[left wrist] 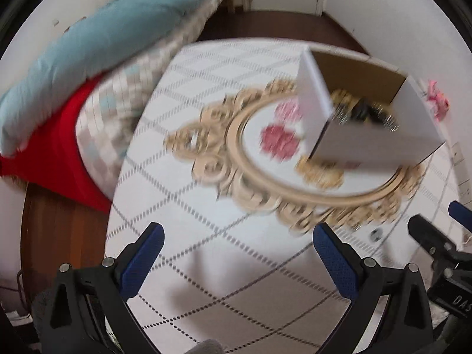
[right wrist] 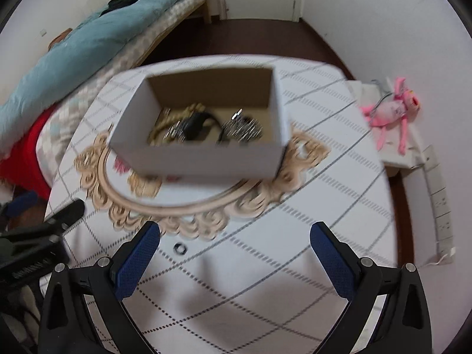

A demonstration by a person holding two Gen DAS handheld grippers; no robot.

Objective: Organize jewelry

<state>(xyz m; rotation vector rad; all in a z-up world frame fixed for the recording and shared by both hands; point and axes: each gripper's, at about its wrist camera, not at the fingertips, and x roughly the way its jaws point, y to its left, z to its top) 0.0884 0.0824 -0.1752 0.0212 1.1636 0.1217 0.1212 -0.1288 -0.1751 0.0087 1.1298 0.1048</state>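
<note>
Both the left hand-held gripper (left wrist: pixel 237 243) and right hand-held gripper (right wrist: pixel 234 240) hover spread and empty above the white diamond-patterned counter (right wrist: pixel 295 265), presumably readied for the small metal ring (right wrist: pixel 180 248) lying near, short of the open white cardboard box (right wrist: pixel 203 159) of tangled jewelry (right wrist: pixel 206 129) standing on the ornate gold-framed oval mirror (right wrist: pixel 165 206).

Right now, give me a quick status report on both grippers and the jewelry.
Left gripper open, empty. Right gripper open, empty. Jewelry in white box on ornate mirror tray; small ring loose on tablecloth. Path unobstructed.

Motion blur smears the jewelry (right wrist: pixel 203 126) in the white box (right wrist: pixel 206 156), so single pieces cannot be told apart.
</note>
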